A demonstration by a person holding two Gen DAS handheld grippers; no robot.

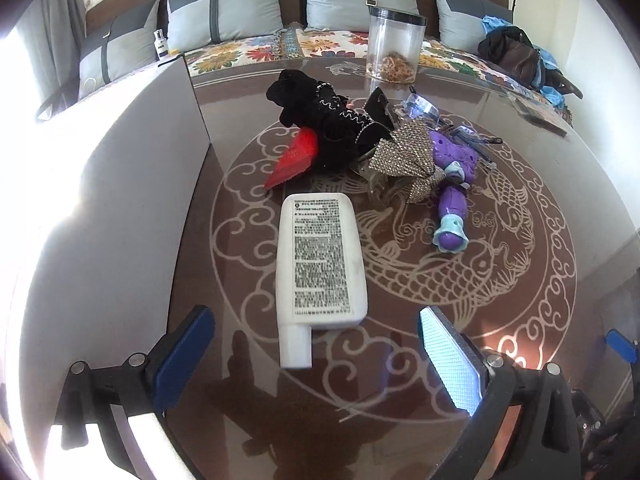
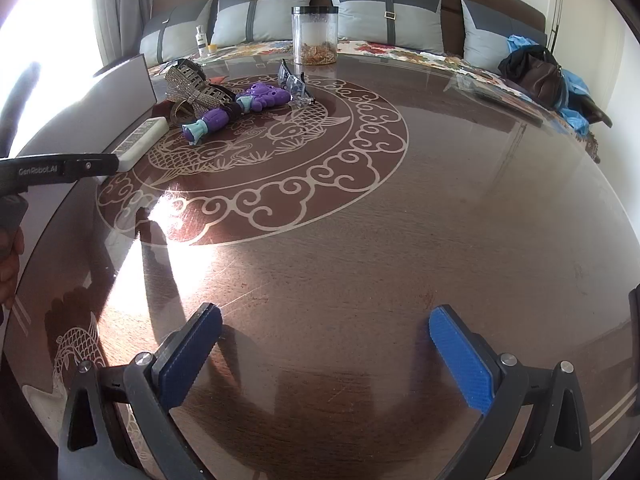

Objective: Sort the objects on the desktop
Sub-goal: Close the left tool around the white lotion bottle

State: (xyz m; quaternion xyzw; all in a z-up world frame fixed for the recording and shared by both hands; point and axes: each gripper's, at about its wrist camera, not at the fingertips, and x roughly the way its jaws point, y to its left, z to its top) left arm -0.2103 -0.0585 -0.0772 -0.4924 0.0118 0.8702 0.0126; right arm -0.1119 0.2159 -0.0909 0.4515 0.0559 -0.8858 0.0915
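Note:
A white bottle [image 1: 320, 264] lies flat on the glass-topped table, label up, cap end toward me. My left gripper [image 1: 316, 364] stands open, its fingers either side of the cap end and not touching it. Behind the bottle sit a red comb-like piece [image 1: 296, 158], a black plush toy [image 1: 320, 120], a glittery bow [image 1: 404, 156], a purple toy [image 1: 454, 192] and clear glasses [image 1: 420, 106]. In the right wrist view the same bottle [image 2: 142, 138], the purple toy [image 2: 240, 106] and the bow [image 2: 192, 88] lie far left. My right gripper [image 2: 326, 356] is open over bare table.
A grey box wall [image 1: 132, 184] stands along the left of the bottle. A clear jar [image 1: 396, 46] with brown contents stands at the table's far edge. Cushions and a dark bag [image 2: 536, 72] lie on the bench behind. A hand [image 2: 10, 264] shows at the left edge.

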